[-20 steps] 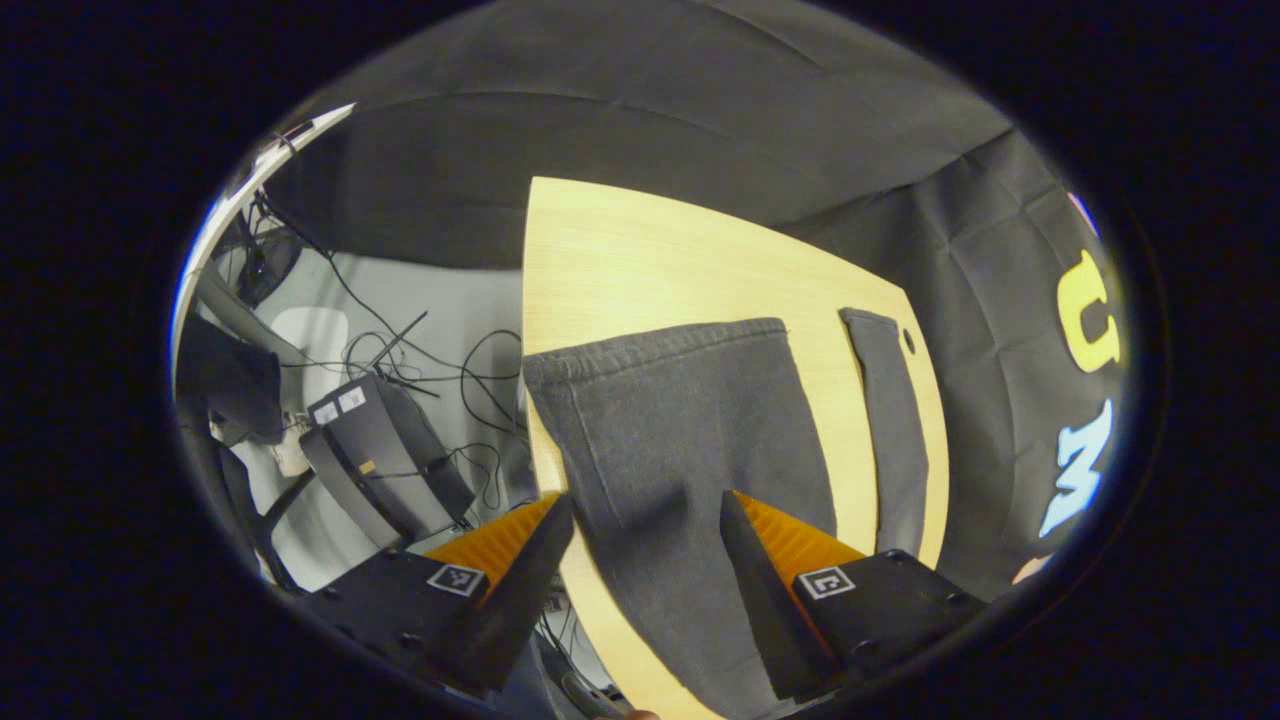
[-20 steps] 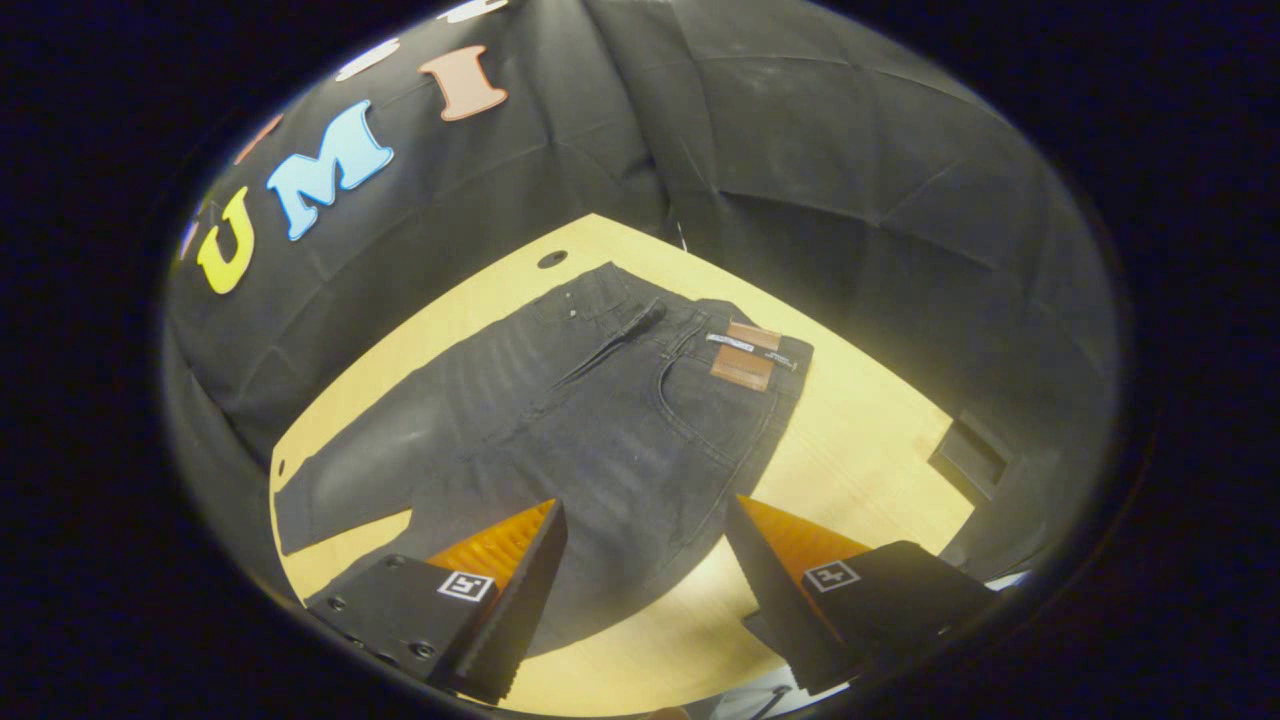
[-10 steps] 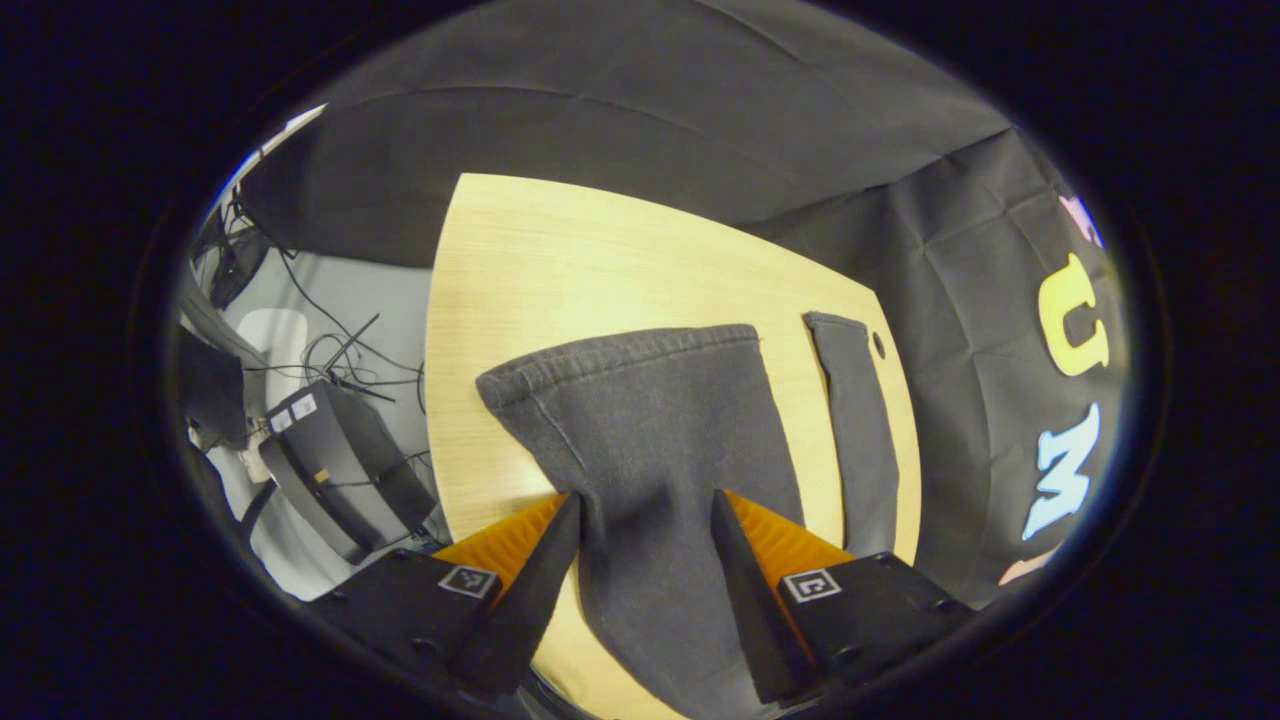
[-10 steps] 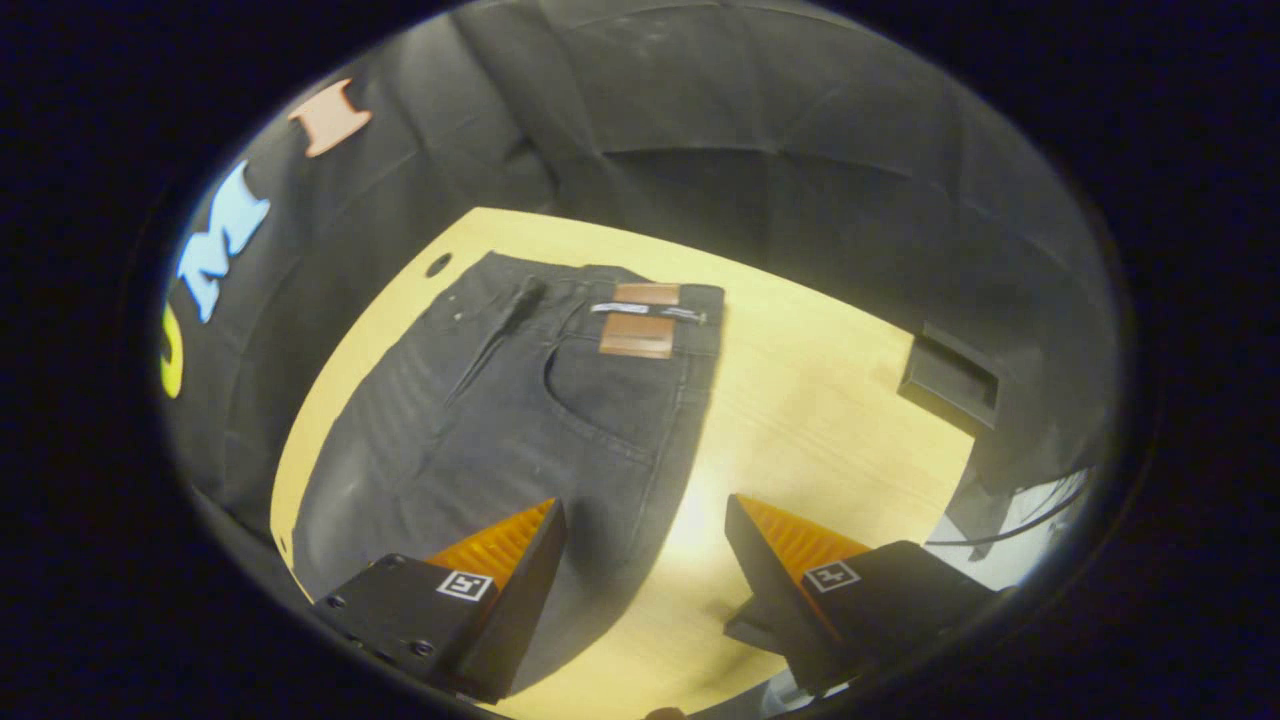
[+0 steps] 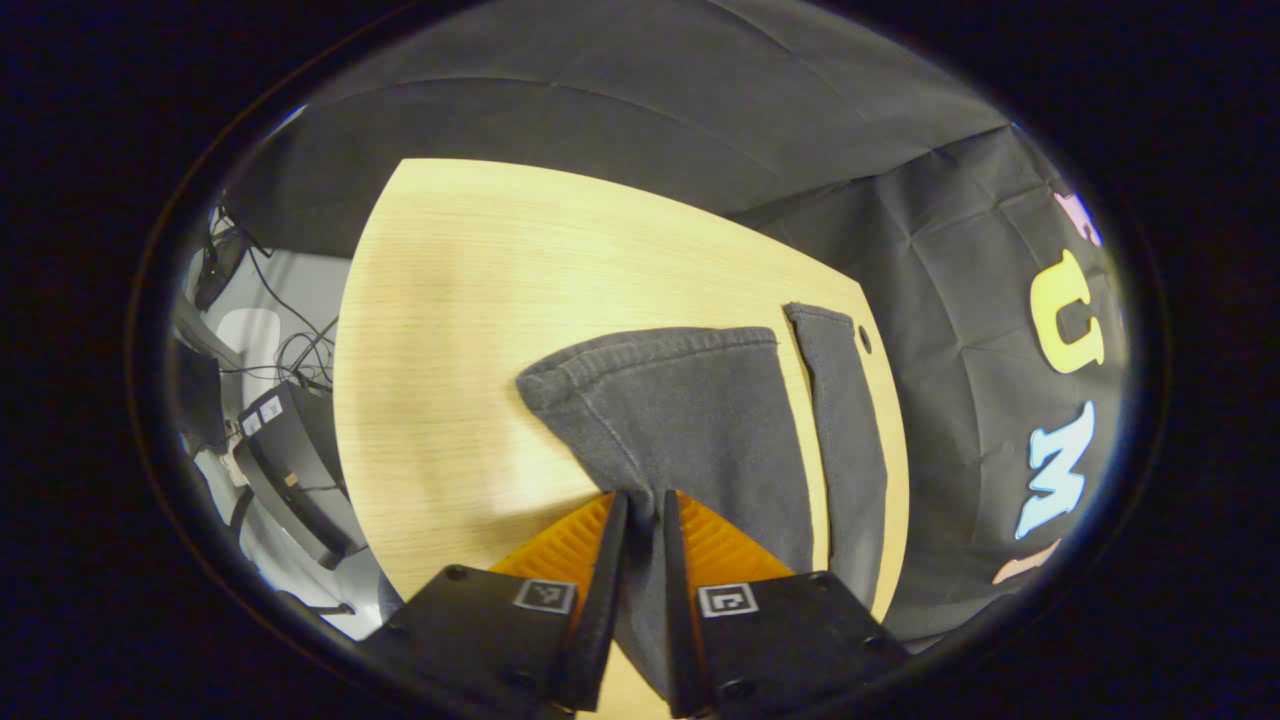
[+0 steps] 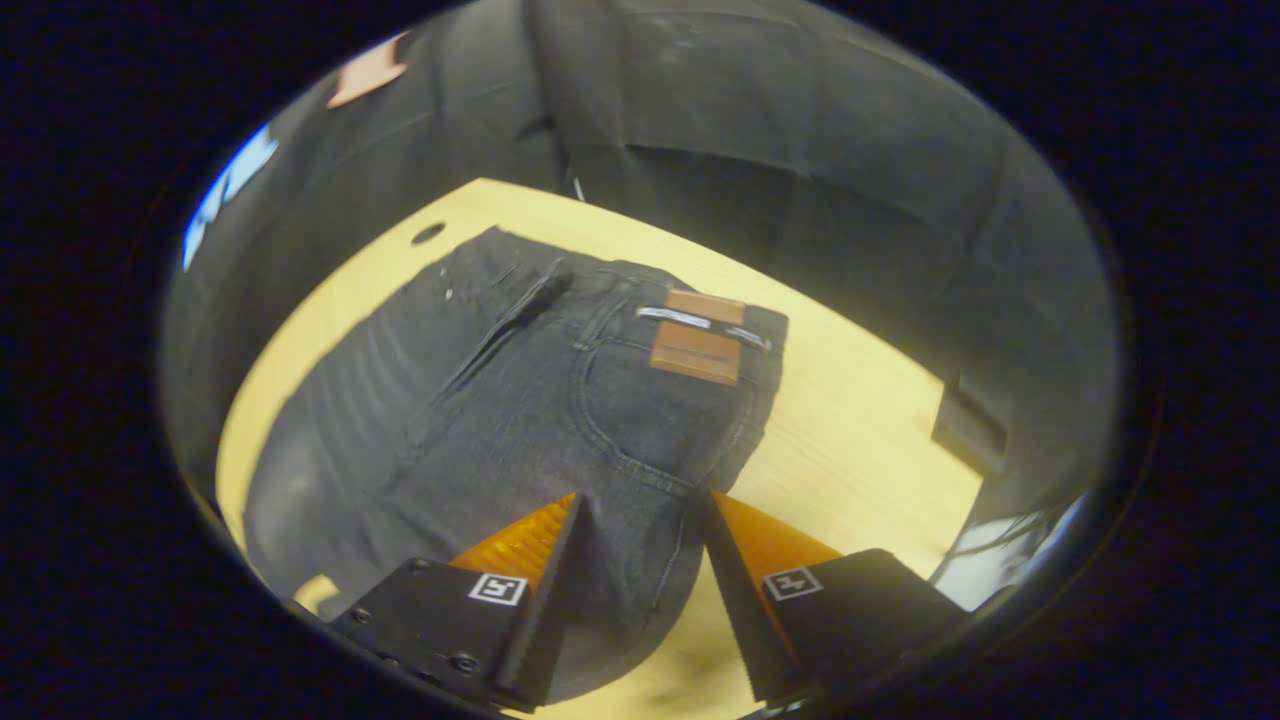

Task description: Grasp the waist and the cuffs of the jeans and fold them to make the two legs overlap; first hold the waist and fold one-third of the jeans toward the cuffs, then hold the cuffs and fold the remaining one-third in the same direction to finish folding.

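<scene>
The left gripper has its jaws nearly together, clamped on a pinch of dark denim from the near leg of the jeans, a little back from its cuff. The right gripper has its jaws apart, straddling the outer seam of the jeans near the seat; whether they touch the cloth I cannot tell. The jeans lie flat on the pale wooden bench, legs side by side with a strip of bare bench between them, waist toward the booth's far wall. The likely trouble: the left pinch is narrow, so the heavy denim could slip out or catch only the top layer as it lifts, and a right grasp this far below the waist could twist the fold. The brown patch and the small white label above it on the waistband carry marks too blurred to read.
</scene>
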{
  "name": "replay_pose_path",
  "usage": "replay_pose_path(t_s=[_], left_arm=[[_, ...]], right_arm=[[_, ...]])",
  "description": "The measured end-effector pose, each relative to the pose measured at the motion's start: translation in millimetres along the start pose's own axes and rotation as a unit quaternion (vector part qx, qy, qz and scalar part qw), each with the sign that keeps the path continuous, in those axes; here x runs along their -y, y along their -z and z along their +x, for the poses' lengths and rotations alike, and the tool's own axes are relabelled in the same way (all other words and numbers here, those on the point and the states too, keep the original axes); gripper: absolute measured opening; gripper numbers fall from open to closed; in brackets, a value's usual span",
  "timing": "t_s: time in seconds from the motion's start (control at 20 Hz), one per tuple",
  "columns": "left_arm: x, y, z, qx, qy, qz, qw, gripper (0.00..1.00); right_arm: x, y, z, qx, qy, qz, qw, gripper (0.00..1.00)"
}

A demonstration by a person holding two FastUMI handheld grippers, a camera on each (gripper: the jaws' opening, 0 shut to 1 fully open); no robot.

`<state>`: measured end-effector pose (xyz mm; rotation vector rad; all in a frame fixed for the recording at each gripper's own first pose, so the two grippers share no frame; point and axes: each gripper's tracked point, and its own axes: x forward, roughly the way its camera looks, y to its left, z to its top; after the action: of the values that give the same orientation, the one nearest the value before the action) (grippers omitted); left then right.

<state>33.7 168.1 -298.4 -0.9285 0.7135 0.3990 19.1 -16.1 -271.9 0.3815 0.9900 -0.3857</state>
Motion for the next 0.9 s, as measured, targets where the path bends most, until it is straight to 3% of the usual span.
replay_pose_path(t_s=[0.1, 0.2, 0.25, 0.4, 0.6, 0.75, 0.9], left_arm=[[5, 1, 3, -0.007, 0.007, 0.018, 1.0, 0.18], [10, 2, 9, -0.01, 0.011, 0.02, 1.0, 0.14], [13, 2, 8, -0.017, 0.018, 0.017, 1.0, 0.1], [21, -1, 4, -0.035, 0.056, -0.04, 0.997, 0.1], [32, -9, -8, -0.049, 0.087, -0.09, 0.991, 0.1], [67, -14, -24, -0.065, 0.121, -0.115, 0.984, 0.1], [119, -28, -33, -0.075, 0.15, -0.118, 0.979, 0.1]], right_arm=[[-11, -6, 6, 0.012, 0.004, 0.001, 1.0, 0.44], [-16, -6, 8, 0.012, -0.019, 0.025, 0.999, 0.24], [-16, -7, 5, 0.009, -0.037, 0.039, 0.999, 0.23], [-24, -9, 2, -0.029, -0.109, 0.098, 0.989, 0.12], [-20, -19, -21, -0.051, -0.176, 0.125, 0.975, 0.09], [-28, -49, -47, -0.047, -0.244, 0.129, 0.96, 0.09], [-60, -100, -72, -0.041, -0.312, 0.126, 0.941, 0.08]])
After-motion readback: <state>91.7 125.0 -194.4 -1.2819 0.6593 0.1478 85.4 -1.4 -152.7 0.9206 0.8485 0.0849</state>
